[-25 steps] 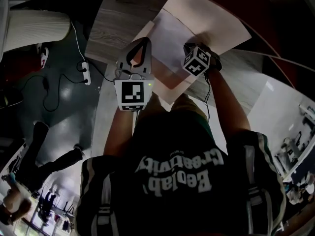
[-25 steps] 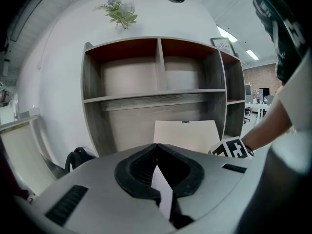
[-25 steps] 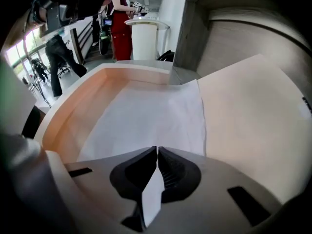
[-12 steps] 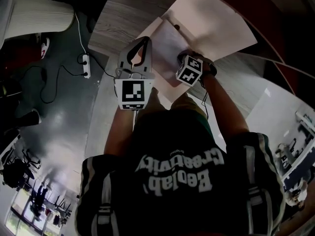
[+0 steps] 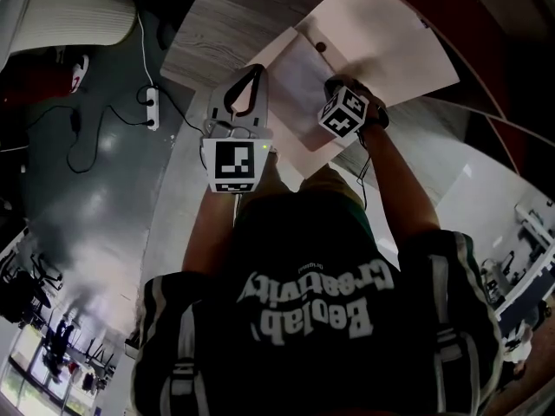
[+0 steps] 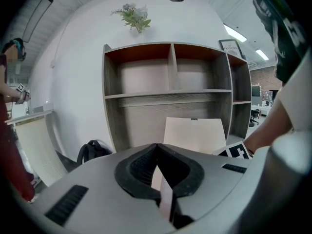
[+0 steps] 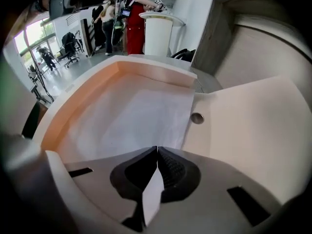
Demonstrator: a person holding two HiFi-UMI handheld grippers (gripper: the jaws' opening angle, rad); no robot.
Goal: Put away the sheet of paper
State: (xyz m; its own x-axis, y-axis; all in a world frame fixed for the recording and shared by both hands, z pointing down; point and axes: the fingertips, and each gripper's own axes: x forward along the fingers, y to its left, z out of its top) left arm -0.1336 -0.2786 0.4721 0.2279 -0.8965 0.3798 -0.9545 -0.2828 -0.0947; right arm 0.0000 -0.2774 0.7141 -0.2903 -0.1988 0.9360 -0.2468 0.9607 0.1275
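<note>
Now the right claw (image 7: 157, 150) pinches the sheet of paper (image 7: 131, 116), the left claw (image 6: 157, 146) a thin pale edge (image 6: 165, 201).

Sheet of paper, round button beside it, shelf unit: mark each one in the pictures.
sheet of paper (image 7: 131, 116), right gripper view, its flat middle
round button (image 7: 197, 118), right gripper view, its centre
shelf unit (image 6: 168, 96), left gripper view, front edge of its middle shelf

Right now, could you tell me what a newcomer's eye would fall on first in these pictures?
The open pale box on the wooden desk, its flap laid back, with the white sheet of paper lying inside. The right hand-held gripper is shut on the sheet's near edge; the left hand-held gripper pinches a thin pale edge at the box's left.
</note>
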